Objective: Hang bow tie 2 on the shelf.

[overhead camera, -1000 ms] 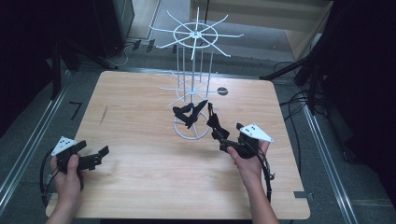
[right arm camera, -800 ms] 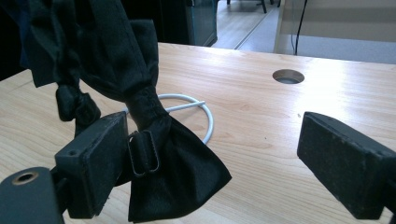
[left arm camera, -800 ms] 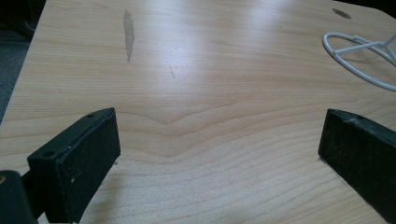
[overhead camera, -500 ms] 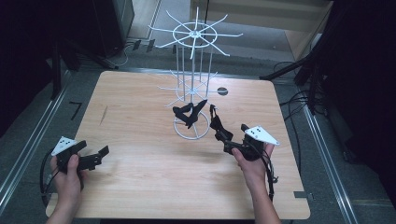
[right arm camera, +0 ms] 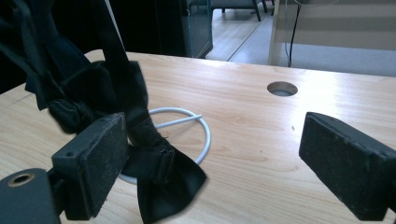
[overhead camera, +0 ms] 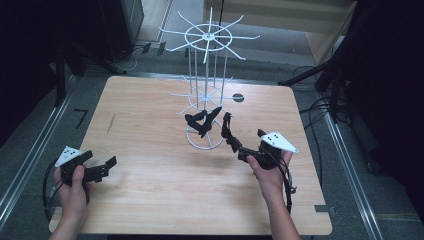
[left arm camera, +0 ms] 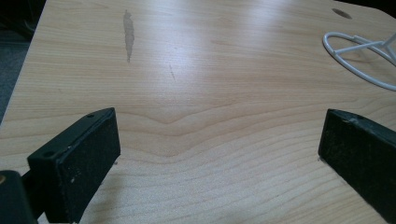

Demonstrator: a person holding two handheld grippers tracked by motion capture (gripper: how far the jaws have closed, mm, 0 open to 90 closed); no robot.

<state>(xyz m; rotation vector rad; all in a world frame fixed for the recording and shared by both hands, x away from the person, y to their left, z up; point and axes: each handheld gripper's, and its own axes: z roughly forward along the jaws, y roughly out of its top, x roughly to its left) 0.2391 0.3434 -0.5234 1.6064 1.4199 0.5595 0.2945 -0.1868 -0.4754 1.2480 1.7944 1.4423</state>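
While apart—both grippers' jaws wide, empty.

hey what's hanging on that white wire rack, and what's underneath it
A black bow tie hangs low on the white wire rack. Under it are the rack's ring base and the wooden table. The fabric covers the near-left part of the ring.

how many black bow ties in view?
2, possibly more hidden. One bow tie hangs on the white rack just above its base ring; the other bow tie lies right of it, by the right gripper.
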